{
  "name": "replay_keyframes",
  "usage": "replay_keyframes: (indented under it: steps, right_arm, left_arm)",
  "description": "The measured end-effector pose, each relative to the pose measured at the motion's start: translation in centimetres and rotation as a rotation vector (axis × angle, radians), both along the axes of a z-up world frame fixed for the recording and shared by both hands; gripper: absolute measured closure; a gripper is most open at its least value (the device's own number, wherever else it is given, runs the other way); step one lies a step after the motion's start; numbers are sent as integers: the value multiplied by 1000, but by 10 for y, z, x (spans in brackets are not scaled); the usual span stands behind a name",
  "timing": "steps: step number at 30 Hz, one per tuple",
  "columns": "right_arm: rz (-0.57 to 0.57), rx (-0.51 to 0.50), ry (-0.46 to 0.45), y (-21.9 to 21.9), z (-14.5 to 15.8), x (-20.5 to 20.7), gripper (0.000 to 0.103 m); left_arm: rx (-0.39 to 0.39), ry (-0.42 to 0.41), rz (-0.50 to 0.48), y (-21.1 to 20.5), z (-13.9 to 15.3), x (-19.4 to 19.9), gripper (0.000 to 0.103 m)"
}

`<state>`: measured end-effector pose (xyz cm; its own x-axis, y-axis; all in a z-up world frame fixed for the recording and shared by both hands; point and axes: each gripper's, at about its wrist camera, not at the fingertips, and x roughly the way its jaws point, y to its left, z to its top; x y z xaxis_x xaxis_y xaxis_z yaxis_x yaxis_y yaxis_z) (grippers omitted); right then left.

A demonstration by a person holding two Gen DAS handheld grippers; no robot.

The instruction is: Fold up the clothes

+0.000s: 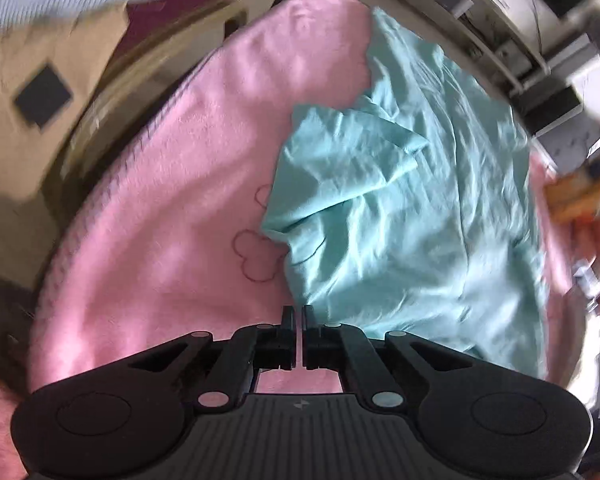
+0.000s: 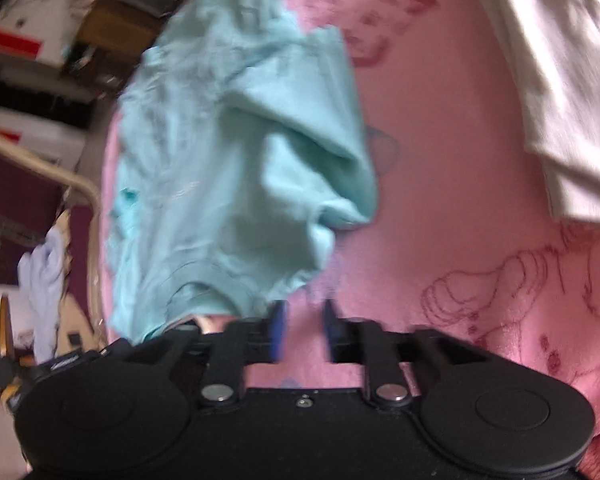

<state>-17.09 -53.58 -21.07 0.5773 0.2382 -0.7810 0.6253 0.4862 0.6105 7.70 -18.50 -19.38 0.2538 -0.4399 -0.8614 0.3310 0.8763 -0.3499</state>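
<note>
Jaws of left gripper (image 1: 298,312) closed on nothing, right gripper (image 2: 302,312) apart, beside teal shirt (image 1: 400,208).

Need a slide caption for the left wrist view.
Left gripper, fingers shut and empty, beside a crumpled teal shirt on a pink blanket.

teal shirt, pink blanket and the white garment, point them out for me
teal shirt (image 1: 400,208), left wrist view, on its wrinkled middle
pink blanket (image 1: 172,200), left wrist view, bare area left of the shirt
white garment (image 2: 560,92), right wrist view, on its folded middle at upper right
</note>
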Motion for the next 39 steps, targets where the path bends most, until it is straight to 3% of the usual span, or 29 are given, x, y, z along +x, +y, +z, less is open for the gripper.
replay_keyframes:
  steps: [3,5,10,13,18,20,22,25,29,32,34,35,39]
  right_arm:
    - [-39,-23,-83,-5,14,-13,65]
    - [-95,-31,-104,-13,17,-18,65]
    - [-302,-101,-31,-28,9,-28,67]
    - [-346,-140,-36,-34,7,-24,72]
    - [-189,-318,14,-19,8,10,76]
    - [-126,-408,48,-9,9,23,90]
    - [-121,-528,110,-2,11,26,101]
    - [-189,-690,175,-1,23,17,101]
    - [-236,-606,232,-16,12,7,101]
    - [-200,-647,294,-16,10,11,96]
    - [-235,-587,249,-22,16,3,76]
    - [-251,-562,224,-24,19,-3,72]
    - [-245,-503,35,-25,44,-16,72]
  left_arm:
    - [-77,-81,-28,5,17,-8,95]
    - [-125,-118,-33,5,23,-9,84]
    - [-31,-173,-102,-27,7,-7,85]
    - [36,-189,-154,-43,-4,-7,86]
    - [99,-190,-177,-42,-17,-8,86]
    - [114,-194,-176,-41,-17,-7,86]
    - [132,-203,-178,-41,-17,-10,86]
    - [152,-216,-186,-41,-17,-11,85]
    - [170,-230,-201,-42,-16,-13,85]
    - [182,-240,-210,-42,-14,-15,85]
    - [188,-244,-210,-39,-9,-18,86]
    - [159,-251,-204,-35,-2,-19,87]
    - [34,-303,-185,-29,28,-18,87]
